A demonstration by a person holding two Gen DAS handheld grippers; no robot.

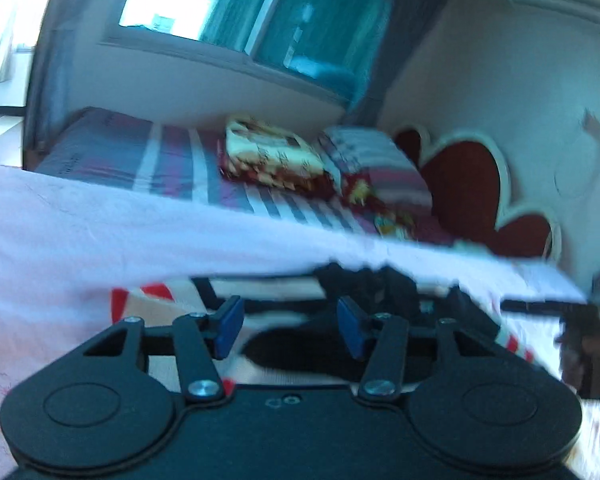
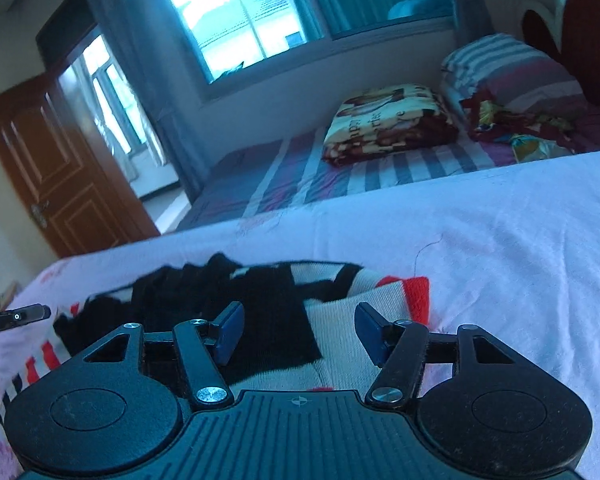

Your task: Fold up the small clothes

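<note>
A small knitted garment (image 2: 340, 308) in black, white and red lies on a pale pink sheet (image 2: 500, 248). In the right wrist view it sits just in front of and under my right gripper (image 2: 298, 334), which is open and empty above it. In the left wrist view the garment (image 1: 284, 344) lies under my left gripper (image 1: 288, 326), which is open with nothing between the blue pads (image 1: 230, 326). That view is blurred. The other gripper's black tip (image 1: 548, 306) shows at the right.
Beyond the pink sheet is a striped bed sheet (image 2: 300, 172) with a folded patterned blanket (image 2: 388, 120), a striped pillow (image 2: 508, 68) and loose colourful cloth (image 2: 532, 128). A red heart-shaped headboard (image 1: 468, 176) stands at the right. A wooden door (image 2: 48, 168) is at the left.
</note>
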